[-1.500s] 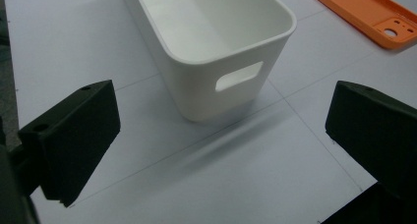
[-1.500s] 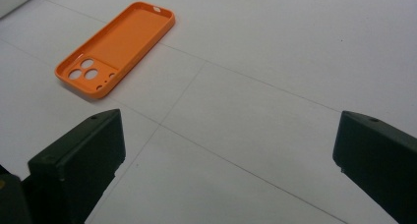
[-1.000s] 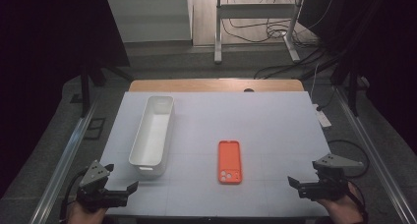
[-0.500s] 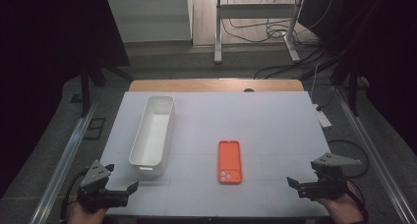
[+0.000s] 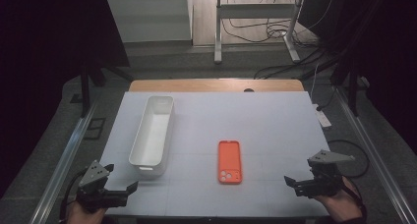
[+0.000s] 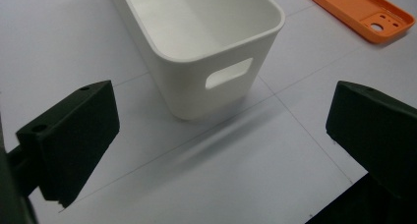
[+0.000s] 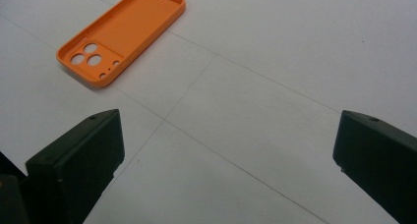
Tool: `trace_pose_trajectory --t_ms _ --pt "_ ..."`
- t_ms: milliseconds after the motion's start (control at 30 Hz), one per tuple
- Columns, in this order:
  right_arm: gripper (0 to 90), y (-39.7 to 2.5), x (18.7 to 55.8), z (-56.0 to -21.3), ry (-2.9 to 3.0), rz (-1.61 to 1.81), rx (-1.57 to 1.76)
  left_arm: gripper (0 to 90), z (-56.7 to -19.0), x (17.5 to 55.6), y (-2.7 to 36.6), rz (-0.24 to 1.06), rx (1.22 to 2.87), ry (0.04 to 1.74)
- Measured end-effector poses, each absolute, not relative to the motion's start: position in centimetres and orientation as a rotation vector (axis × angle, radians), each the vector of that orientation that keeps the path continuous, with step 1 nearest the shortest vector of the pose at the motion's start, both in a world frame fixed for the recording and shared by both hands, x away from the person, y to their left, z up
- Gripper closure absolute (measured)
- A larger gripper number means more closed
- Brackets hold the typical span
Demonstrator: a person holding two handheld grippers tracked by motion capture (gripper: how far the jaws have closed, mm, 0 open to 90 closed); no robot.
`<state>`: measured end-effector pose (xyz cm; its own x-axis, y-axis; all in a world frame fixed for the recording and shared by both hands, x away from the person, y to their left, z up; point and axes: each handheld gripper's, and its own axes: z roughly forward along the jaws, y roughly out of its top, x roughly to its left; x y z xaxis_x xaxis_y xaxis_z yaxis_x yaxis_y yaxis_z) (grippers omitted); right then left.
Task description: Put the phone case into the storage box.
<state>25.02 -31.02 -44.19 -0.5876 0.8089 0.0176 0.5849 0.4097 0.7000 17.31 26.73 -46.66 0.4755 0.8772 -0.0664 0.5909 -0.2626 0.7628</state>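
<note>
The orange case (image 5: 230, 161) is lying flat on the white table (image 5: 275, 121), inner side up with its camera cutout at the near end, and its long axis is running away from the person, roughly parallel to the white bin (image 5: 153, 134) that is standing well apart to its left. The right gripper (image 5: 294, 183) is sitting at the near right corner of the table with its jaws spread wide and holding nothing; the case is lying forward and to the left of it, and in the right gripper view the case (image 7: 123, 34) is showing up and to the left of the jaws, slanted across them. The left gripper (image 5: 127, 190) is hovering at the near left corner, jaws likewise spread and empty, pointing at the bin's near end wall (image 6: 211, 84) with its handle slot, the case (image 6: 361, 12) well off to the side. The two grippers are looking about equally far from the case, but the right one is facing it with open table between, so it is probably the one to reach, closing across the case's short width. The table top is bare, matt and marked with faint grid lines; beyond it the room is dark, with a wooden edge, a metal stand and loose cables on the floor.
</note>
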Motion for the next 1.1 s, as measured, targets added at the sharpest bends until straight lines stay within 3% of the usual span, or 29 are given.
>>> trace_pose_trajectory --t_ms 1100 --pt "0.0 -28.1 27.8 -44.6 2.425 0.998 1.125 0.7 -46.7 17.4 26.7 0.481 1.977 1.216"
